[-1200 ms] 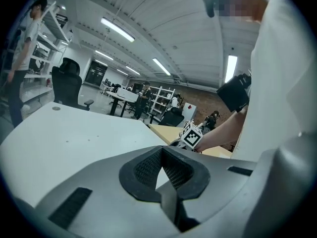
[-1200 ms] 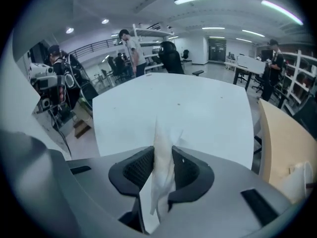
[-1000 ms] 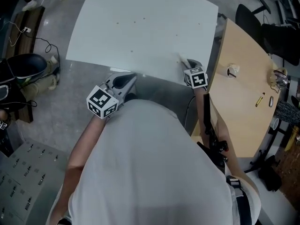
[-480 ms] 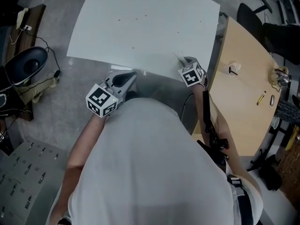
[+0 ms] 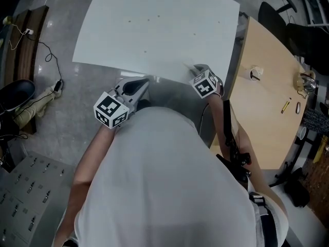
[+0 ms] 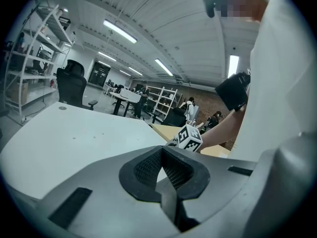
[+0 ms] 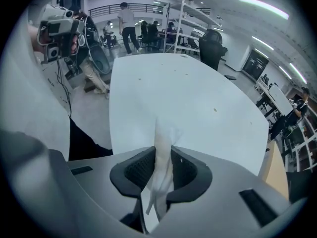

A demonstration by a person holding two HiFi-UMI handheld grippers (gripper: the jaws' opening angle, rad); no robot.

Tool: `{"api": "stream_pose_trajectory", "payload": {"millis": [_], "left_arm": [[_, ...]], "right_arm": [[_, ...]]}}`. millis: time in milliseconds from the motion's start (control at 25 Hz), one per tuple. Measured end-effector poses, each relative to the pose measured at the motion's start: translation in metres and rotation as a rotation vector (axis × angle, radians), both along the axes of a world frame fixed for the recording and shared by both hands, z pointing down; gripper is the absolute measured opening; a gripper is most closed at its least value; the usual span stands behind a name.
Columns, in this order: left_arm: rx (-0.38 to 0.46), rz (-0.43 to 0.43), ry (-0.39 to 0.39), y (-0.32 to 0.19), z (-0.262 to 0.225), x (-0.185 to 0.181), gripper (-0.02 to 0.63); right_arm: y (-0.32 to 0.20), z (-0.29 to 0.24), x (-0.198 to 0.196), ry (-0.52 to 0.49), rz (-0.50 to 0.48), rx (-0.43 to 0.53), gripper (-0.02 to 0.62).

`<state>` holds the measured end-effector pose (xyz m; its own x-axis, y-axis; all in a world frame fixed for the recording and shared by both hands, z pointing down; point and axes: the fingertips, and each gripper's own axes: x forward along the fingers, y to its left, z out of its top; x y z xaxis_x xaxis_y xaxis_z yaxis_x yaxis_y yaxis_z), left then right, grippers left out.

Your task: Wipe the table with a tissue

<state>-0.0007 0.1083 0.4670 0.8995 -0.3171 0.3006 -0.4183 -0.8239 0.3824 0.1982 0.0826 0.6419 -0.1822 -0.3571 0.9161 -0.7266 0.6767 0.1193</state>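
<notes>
Pinching the tissue (image 7: 163, 138) as a thin upright twist, the right gripper (image 7: 159, 157) has just been closing its jaws on it and holds it over the table's (image 5: 154, 24) near edge, close to the right corner. Little paper sticks out past the pads, so the hard jaw tips may scrape the top while the tissue barely wipes. A drag could also tear it or pull it free. The left gripper (image 6: 161, 152), jaws together and empty, hangs off the near edge.

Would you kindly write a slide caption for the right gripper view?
Right gripper, its jaws having just been closing, pinches a tissue at the white table's near edge.
</notes>
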Motion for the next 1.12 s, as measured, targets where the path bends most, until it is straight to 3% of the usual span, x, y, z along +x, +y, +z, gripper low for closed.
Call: {"api": "stream_pose_trajectory", "payload": {"millis": [80,200,280,560,800,960,1120], "left_arm": [[0.002,-0.001,0.003,-0.001,-0.001,0.000,0.005],[0.003,-0.009,0.007,-0.003,0.000,0.001,0.006],[0.003,-0.021,0.009,-0.003,0.000,0.000,0.006],[-0.004,-0.095,0.007,0.002,0.001,-0.017,0.006],[-0.022,-0.156,0.004,0.012,0.004,-0.035,0.005],[-0.026,-0.161,0.012,0.012,0.006,-0.037,0.006],[-0.027,-0.150,0.020,0.008,0.007,-0.044,0.006]], "right_arm": [[0.004,-0.001,-0.011,-0.104,0.030,-0.035,0.083],[-0.003,-0.015,-0.018,-0.372,0.204,-0.044,0.083],[-0.011,-0.025,-0.005,-0.423,0.318,-0.002,0.083],[-0.022,-0.025,0.036,-0.284,0.382,0.078,0.083],[-0.012,-0.008,0.060,-0.066,0.385,0.069,0.083],[-0.010,-0.006,0.037,-0.007,0.286,0.065,0.083],[-0.001,-0.002,-0.011,-0.057,0.196,0.022,0.083]]}}
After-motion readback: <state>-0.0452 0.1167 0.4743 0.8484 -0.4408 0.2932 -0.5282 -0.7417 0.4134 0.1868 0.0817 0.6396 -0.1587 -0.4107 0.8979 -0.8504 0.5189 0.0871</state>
